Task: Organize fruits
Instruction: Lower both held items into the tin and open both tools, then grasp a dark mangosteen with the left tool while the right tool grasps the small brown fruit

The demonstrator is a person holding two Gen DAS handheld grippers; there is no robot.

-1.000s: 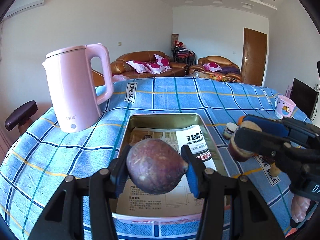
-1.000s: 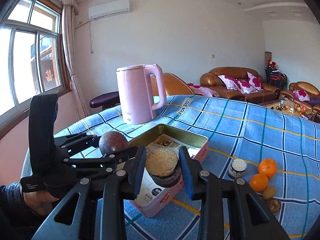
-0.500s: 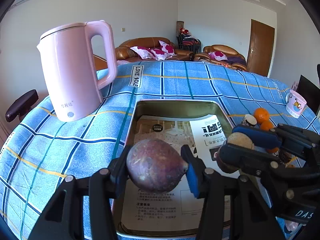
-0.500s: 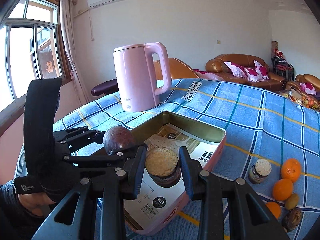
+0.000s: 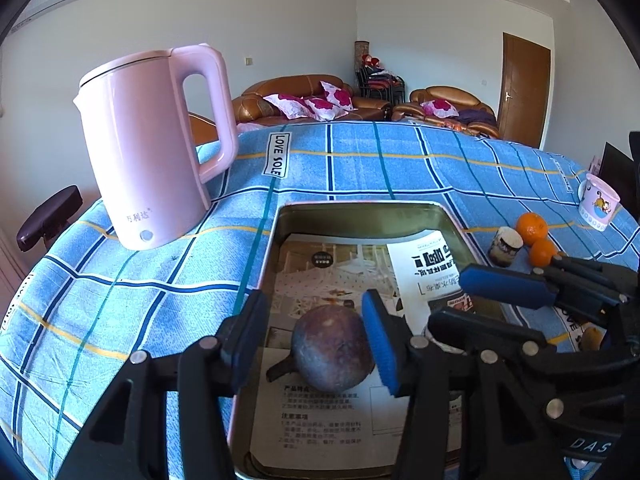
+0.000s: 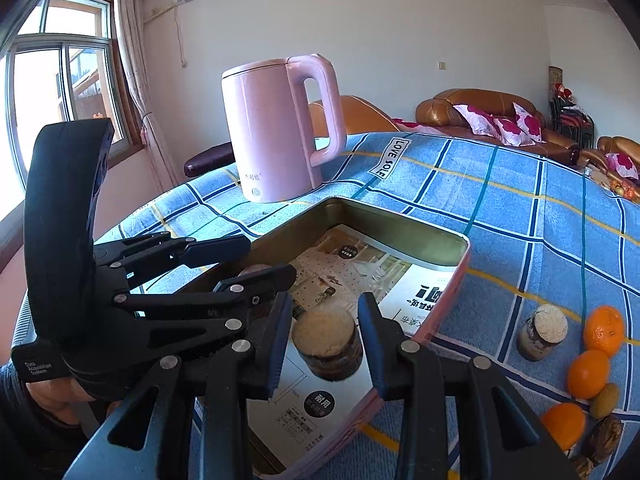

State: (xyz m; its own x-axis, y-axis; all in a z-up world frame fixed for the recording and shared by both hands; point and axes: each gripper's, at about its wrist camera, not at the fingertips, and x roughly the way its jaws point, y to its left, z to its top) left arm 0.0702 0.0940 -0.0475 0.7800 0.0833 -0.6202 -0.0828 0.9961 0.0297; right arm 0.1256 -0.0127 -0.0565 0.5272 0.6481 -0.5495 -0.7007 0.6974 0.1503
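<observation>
Our left gripper (image 5: pixel 316 344) stands open, its pads clear of the purple fruit (image 5: pixel 332 350) lying between them on the printed paper (image 5: pixel 344 424) inside the metal tin (image 5: pixel 360 216). Just to its right our right gripper (image 6: pixel 325 338) also stands open around a cork-topped brown piece (image 6: pixel 327 344) resting in the same tin. Farther right, oranges (image 6: pixel 603 330) lie on the blue checked cloth (image 6: pixel 500 184), and a pink kettle (image 5: pixel 154 148) stands at far left.

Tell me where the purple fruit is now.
In the left wrist view the purple fruit lies on the paper inside the metal tin, between the left gripper fingers.
</observation>
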